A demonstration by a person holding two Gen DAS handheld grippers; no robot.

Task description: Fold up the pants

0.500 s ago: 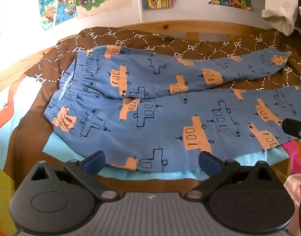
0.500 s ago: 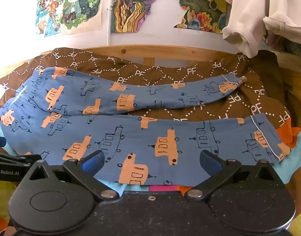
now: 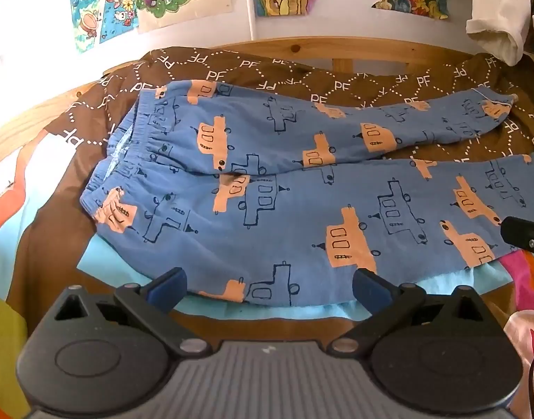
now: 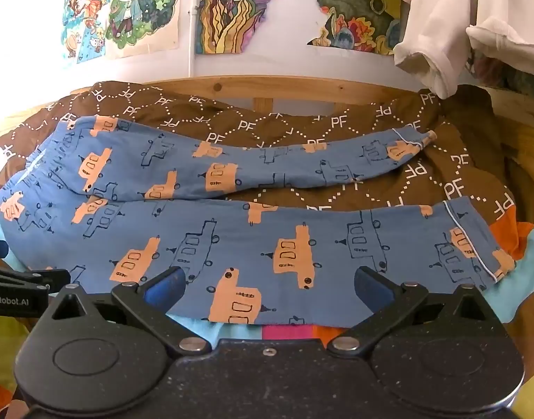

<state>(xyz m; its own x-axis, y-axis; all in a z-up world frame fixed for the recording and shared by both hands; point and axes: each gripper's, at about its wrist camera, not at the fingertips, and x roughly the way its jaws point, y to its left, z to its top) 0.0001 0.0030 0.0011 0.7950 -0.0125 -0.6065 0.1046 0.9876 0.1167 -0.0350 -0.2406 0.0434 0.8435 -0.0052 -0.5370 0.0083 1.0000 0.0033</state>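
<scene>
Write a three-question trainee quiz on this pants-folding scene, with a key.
1. True or false: the left hand-held gripper is shut on the pants.
2. The waistband lies toward which side of the right wrist view: A left, B right?
3. Fill in: the pants lie on a brown blanket printed with the letters ___.

Key: 1 false, both hand-held grippers are open, right hand-held gripper too; 2 A; 3 PF.

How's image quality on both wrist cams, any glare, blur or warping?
Left wrist: blown-out glare at the left edge, strong fisheye bending the wooden bed frame, pants sharp. Right wrist: same curvature, wall washed out at upper left, posters slightly soft, pants print crisp, no motion blur.
</scene>
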